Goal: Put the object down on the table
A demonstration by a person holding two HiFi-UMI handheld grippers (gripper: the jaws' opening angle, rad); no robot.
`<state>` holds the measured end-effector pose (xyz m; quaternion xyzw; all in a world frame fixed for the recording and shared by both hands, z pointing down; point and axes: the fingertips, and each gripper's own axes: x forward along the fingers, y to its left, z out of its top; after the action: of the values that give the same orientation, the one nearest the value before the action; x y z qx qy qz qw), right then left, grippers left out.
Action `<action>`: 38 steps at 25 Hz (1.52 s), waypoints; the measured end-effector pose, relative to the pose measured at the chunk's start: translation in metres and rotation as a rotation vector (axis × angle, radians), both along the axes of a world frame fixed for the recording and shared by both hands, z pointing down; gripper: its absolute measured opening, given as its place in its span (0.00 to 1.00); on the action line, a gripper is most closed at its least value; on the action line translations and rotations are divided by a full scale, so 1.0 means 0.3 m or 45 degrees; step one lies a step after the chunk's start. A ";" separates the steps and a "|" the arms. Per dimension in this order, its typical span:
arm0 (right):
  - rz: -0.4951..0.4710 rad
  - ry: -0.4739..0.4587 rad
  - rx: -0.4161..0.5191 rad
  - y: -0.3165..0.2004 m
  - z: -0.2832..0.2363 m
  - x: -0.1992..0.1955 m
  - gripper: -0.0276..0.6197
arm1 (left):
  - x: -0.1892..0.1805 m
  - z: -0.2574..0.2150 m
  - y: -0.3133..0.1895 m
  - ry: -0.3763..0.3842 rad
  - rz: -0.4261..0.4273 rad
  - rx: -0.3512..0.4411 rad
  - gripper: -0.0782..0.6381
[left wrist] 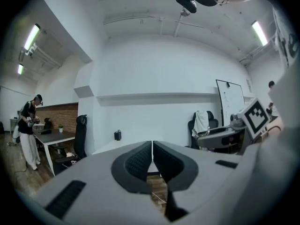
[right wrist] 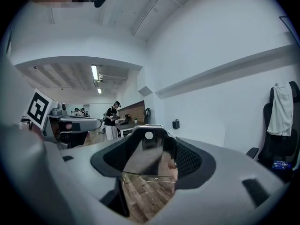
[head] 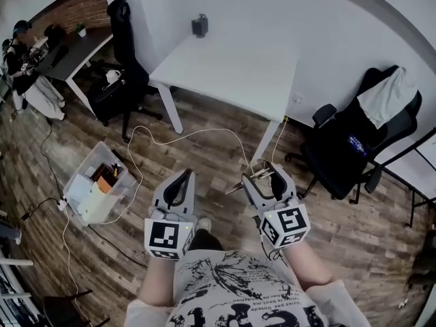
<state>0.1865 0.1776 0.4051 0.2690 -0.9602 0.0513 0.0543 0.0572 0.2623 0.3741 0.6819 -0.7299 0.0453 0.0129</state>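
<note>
My right gripper (head: 264, 178) is shut on a flat, shiny metal tool (head: 254, 175). In the right gripper view the tool (right wrist: 146, 156) fills the gap between the dark pads (right wrist: 190, 159), mirror-bright, with a round hole near its top end. My left gripper (head: 182, 177) is shut with nothing in it; its two pads (left wrist: 138, 162) touch. Both grippers hang over the wooden floor, side by side and level, short of the white table (head: 238, 67). A small dark object (head: 199, 25) stands at the table's far edge.
A clear plastic box (head: 97, 188) of items sits on the floor at left, with white cables (head: 170, 139) running past it. Black office chairs stand left (head: 125, 50) and right (head: 357, 145) of the table. A person (head: 24, 70) stands by a dark desk (head: 78, 50) far left.
</note>
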 end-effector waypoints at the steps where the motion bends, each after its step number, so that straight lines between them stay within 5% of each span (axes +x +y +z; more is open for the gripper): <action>1: 0.017 -0.007 -0.004 -0.026 -0.008 -0.051 0.47 | -0.058 -0.003 -0.030 -0.001 0.017 -0.008 0.13; 12: 0.201 -0.006 -0.020 -0.306 -0.020 -0.473 0.47 | -0.526 -0.019 -0.334 -0.018 0.174 -0.040 0.13; 21: 0.236 0.047 -0.049 -0.617 0.064 -0.615 0.47 | -0.658 0.071 -0.634 -0.006 0.209 -0.070 0.13; 38: 0.328 0.048 -0.048 -1.535 0.042 -0.878 0.47 | -0.935 0.019 -1.560 -0.053 0.263 0.000 0.13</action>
<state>-0.0770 -0.2828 0.4177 0.3899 -0.9154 0.0708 0.0704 -0.2234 -0.2058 0.3797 0.7526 -0.6557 0.0606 -0.0068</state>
